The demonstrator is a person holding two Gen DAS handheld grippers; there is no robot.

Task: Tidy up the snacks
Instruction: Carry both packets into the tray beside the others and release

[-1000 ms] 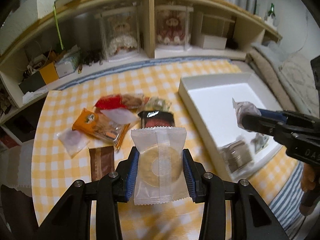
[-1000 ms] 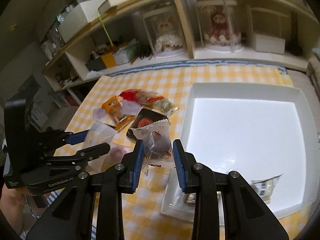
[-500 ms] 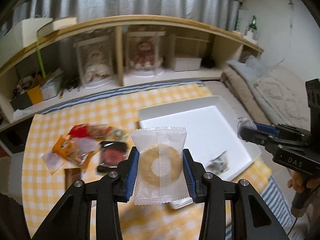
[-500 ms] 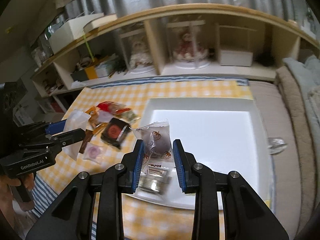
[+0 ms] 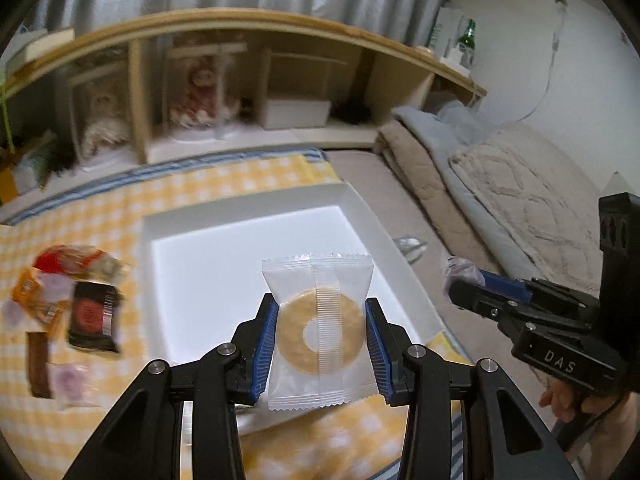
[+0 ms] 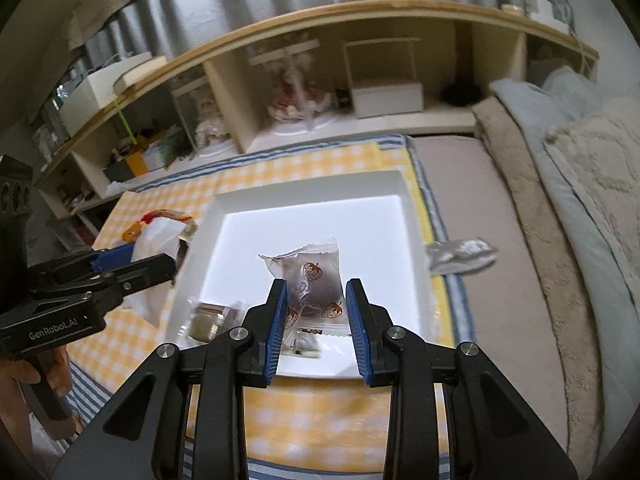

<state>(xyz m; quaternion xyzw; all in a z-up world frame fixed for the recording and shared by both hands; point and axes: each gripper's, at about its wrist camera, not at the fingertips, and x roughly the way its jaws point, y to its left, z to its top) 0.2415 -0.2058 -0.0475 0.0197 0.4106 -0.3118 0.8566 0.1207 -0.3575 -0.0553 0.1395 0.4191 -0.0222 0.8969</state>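
Observation:
My left gripper (image 5: 320, 344) is shut on a clear packet with a ring-shaped cookie (image 5: 320, 332), held above the near part of the white tray (image 5: 248, 208). My right gripper (image 6: 316, 316) is shut on a clear strawberry-print packet (image 6: 314, 292), held above the near part of the same tray (image 6: 312, 184). Two small packets (image 6: 208, 320) lie at the tray's near edge. The right gripper shows at the right in the left wrist view (image 5: 496, 300), and the left gripper shows at the left in the right wrist view (image 6: 132, 268).
Several loose snacks (image 5: 72, 300) lie on the yellow checked cloth (image 5: 224, 180) left of the tray. A crumpled wrapper (image 6: 460, 256) lies on the mat right of the tray. A wooden shelf unit (image 5: 248, 92) stands behind; bedding (image 5: 520, 200) lies at right.
Both grippers have swung rightward from the snack pile to over the white tray, each still holding its packet. The views are now higher above the table.

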